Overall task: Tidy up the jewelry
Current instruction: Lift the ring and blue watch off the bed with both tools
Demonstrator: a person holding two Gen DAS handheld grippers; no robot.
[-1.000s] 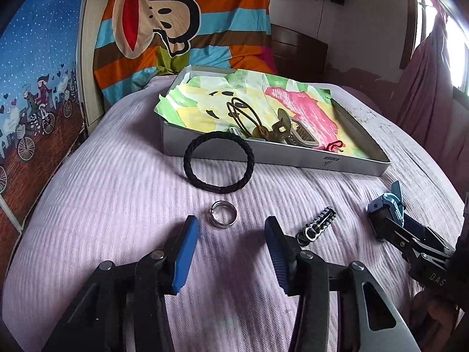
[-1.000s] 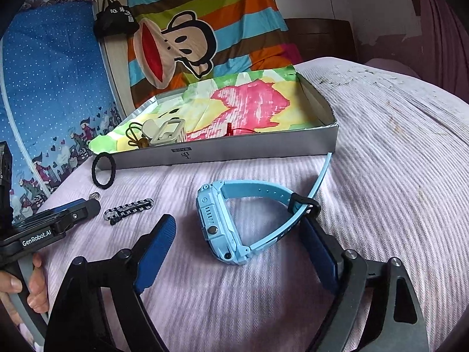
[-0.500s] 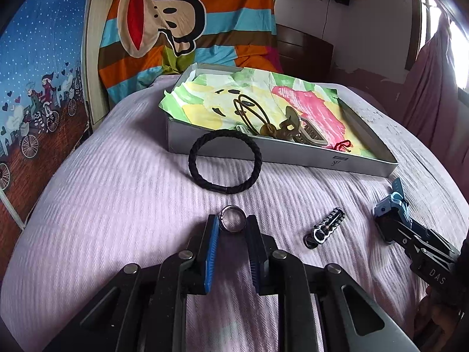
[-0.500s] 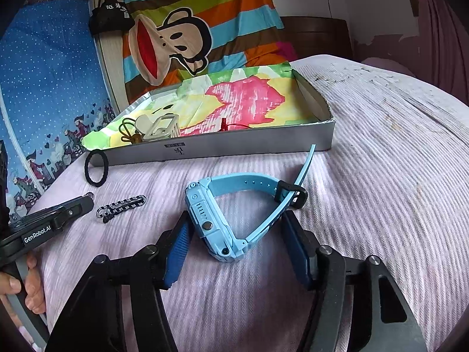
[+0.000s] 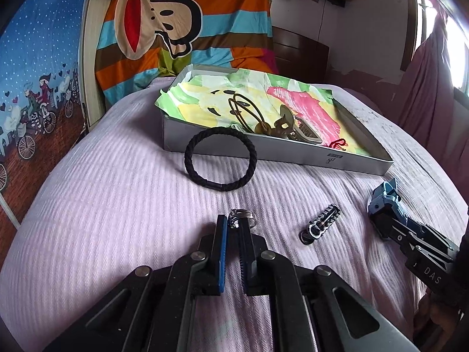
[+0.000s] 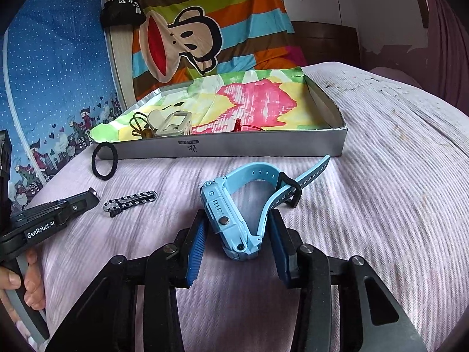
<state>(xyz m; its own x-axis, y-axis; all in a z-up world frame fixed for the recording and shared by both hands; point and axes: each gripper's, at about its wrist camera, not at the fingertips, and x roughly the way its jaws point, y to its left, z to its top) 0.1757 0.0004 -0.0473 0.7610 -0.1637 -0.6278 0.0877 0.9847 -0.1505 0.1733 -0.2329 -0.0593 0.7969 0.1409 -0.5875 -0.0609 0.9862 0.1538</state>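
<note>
My left gripper [image 5: 233,223] is shut on a small silver ring [image 5: 241,215] just above the lilac bedspread. In the right wrist view my right gripper [image 6: 237,234] is shut on a light blue watch [image 6: 225,220], with its pads against the case and the strap. A black braided bracelet [image 5: 220,158] leans on the front wall of a shallow grey box [image 5: 278,151]. A black and silver chain bracelet [image 5: 322,226] lies on the bed between the two grippers. The box is lined with colourful paper and holds brown hair ties [image 5: 246,111], a beige claw clip [image 6: 173,123] and a red string [image 5: 337,143].
A striped monkey-print blanket [image 5: 176,29] is piled behind the box at the headboard. A blue patterned wall [image 5: 35,88] runs along the left of the bed. A dark red curtain [image 5: 433,88] hangs at the right. A hand [image 6: 17,281] holds the left gripper's handle.
Both grippers were open a second ago. The left one moved forward and shut on the ring; the right one moved in and shut on the watch, which now stands tilted.
</note>
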